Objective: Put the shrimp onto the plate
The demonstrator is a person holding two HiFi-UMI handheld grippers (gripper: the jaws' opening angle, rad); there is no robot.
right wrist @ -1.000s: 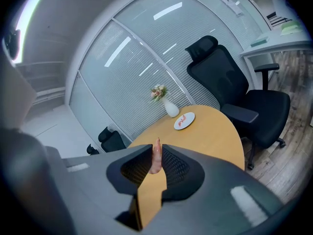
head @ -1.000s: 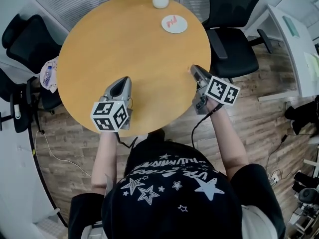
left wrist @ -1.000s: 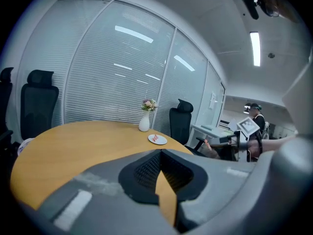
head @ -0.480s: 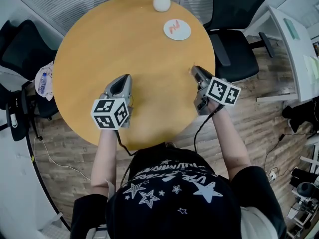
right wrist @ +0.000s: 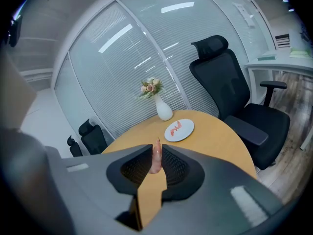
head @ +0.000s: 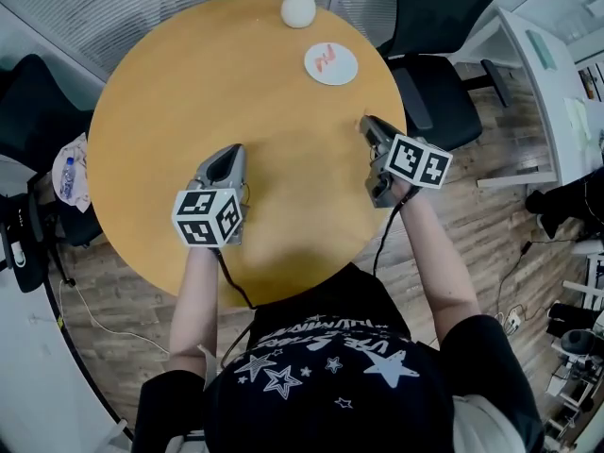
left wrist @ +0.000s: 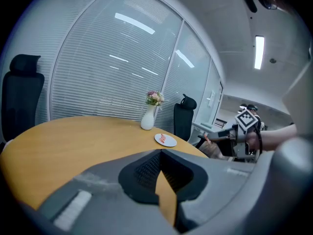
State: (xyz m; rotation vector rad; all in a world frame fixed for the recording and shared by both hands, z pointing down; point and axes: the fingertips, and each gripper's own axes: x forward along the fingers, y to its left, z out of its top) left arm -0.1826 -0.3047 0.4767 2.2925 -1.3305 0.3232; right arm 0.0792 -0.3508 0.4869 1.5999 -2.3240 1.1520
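A white plate [head: 331,64] lies at the far right of the round wooden table [head: 189,74], with a pink shrimp [head: 326,58] on it. My right gripper [head: 362,122] hovers near the table's right edge, a short way in front of the plate. It is shut on another shrimp [right wrist: 156,158], which stands upright between the pads. The right gripper view shows the plate [right wrist: 179,129] straight ahead. My left gripper [head: 229,152] rests over the near middle of the table, shut with nothing in it [left wrist: 160,152]. From it the plate [left wrist: 166,140] shows far ahead.
A white vase [head: 298,6] with flowers stands at the table's far edge, just behind the plate. Black office chairs [head: 436,83] stand right of and behind the table; another [head: 24,92] is at the left. A white desk [head: 552,83] lies further right.
The head view has shifted a little. The right gripper with its shrimp has edged slightly closer to the plate. The left gripper stays where it was.
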